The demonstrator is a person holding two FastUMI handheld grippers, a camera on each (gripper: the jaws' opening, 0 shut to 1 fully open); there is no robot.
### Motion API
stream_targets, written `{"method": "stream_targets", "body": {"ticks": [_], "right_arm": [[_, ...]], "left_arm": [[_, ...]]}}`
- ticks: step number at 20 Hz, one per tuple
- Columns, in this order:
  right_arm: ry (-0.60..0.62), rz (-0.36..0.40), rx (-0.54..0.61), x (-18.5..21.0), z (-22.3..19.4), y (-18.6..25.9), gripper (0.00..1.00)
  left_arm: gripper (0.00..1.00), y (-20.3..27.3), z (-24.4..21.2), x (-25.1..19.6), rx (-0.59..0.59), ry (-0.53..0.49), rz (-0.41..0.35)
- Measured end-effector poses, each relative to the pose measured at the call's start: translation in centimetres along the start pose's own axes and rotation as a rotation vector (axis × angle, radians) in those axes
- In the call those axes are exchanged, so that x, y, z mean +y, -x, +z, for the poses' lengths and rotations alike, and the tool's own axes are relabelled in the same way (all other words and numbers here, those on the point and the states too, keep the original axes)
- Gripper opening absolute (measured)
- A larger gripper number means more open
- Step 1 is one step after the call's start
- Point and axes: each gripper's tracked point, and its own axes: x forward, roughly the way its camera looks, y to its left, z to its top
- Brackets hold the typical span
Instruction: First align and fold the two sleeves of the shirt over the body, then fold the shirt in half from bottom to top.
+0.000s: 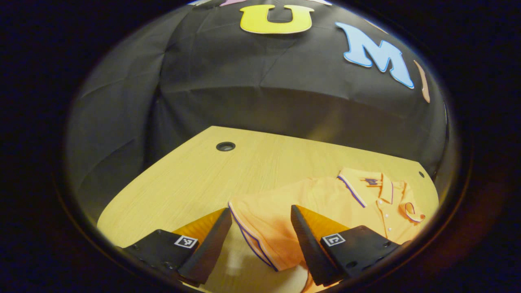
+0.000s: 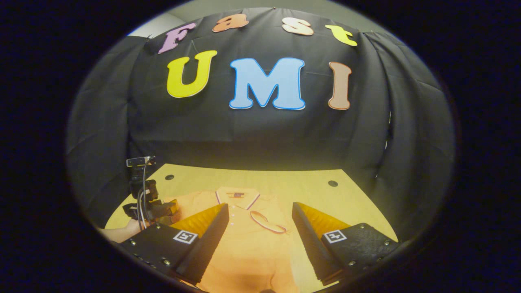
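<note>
Now one orange shirt lies flat on the counter, collar toward the booth wall and hem toward the person, so its long axis runs from near edge to far edge. Its button placket runs down from the collar, and the body spreads out below it.

From the collar, one sleeve reaches out to the shirt's left side, its striped cuff lying on bare wood. That sleeve sits right between the fingers of the left tool, which hangs just above it with its jaws wide apart and nothing held. In the left gripper view the collar lies off to the right of the tool, so folding the sleeve over the body would mean carrying it that way, across the long axis.

The right tool hovers over the shirt's body below the collar, looking up the long axis; its jaws are also spread wide and empty. Farther off, left of the collar in the right gripper view, the left tool appears with a hand behind it.

My reading is that the left tool is nearer its sleeve and ready to pinch; neither sleeve looks folded yet. I count one shirt, two tools, and several round holes in the counter.
</note>
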Motion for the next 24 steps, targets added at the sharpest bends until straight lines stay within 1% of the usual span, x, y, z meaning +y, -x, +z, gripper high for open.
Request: {"method": "stream_targets", "body": {"ticks": [2,5,7,9,10,12,13,14,15,16,17,18,19,20,21,24], "right_arm": [[-0.018,-0.002,0.011,-0.2,-0.6,0.5,0.97],[-0.026,-0.022,0.043,-1.1,-2.2,0.9,0.96],[-0.041,-0.020,0.064,-1.2,-3.1,1.1,0.97],[-0.058,-0.020,0.077,-1.4,-3.6,1.4,0.97],[-0.067,-0.016,0.081,-1.4,-3.8,1.5,0.97],[-0.081,-0.009,0.096,-1.4,-4.5,1.2,0.97],[-0.088,-0.008,0.102,-1.5,-4.7,1.2,0.97],[-0.097,-0.006,0.106,-1.6,-4.9,1.3,0.97],[-0.103,-0.005,0.107,-1.6,-4.9,1.4,0.97],[-0.105,-0.010,0.109,-1.8,-5.2,1.3,0.96],[-0.105,-0.016,0.111,-2.1,-5.3,1.3,0.96],[-0.109,-0.020,0.112,-2.4,-5.5,1.4,0.96],[-0.115,-0.023,0.116,-2.6,-5.5,1.5,0.96],[-0.121,-0.026,0.119,-2.8,-5.9,1.6,0.96],[-0.127,-0.032,0.120,-3.0,-6.0,1.5,0.96],[-0.148,-0.049,0.124,-3.6,-6.6,1.2,0.97]], "left_arm": [[0.94,-1.1,-0.6,0.6,0.025,-0.003,0.019],[0.94,-2.0,-1.6,1.1,0.059,-0.038,0.046],[0.93,-2.6,-1.6,0.7,0.054,-0.047,0.031],[0.95,-2.7,-1.9,0.9,0.073,-0.083,0.045],[0.92,-2.8,-1.9,0.7,0.071,-0.085,0.030],[0.85,-3.0,-1.9,0.2,0.073,-0.092,0.030],[0.80,-3.0,-2.0,0.1,0.079,-0.104,0.022],[0.80,-3.0,-2.0,-0.5,0.080,-0.107,0.001],[0.59,-2.9,-2.1,-0.7,0.083,-0.113,0.006],[0.49,-2.9,-2.1,-0.7,0.087,-0.131,0.010],[0.40,-2.8,-2.2,-1.4,0.088,-0.135,-0.009],[0.31,-3.0,-2.3,-1.4,0.089,-0.145,0.006],[0.22,-3.0,-2.3,-1.7,0.090,-0.173,-0.001],[0.16,-3.0,-2.1,-1.8,0.088,-0.191,0.011],[0.11,-3.0,-2.0,-2.2,0.088,-0.205,0.003],[0.11,-2.4,-0.5,-3.0,0.049,-0.212,-0.003]]}}
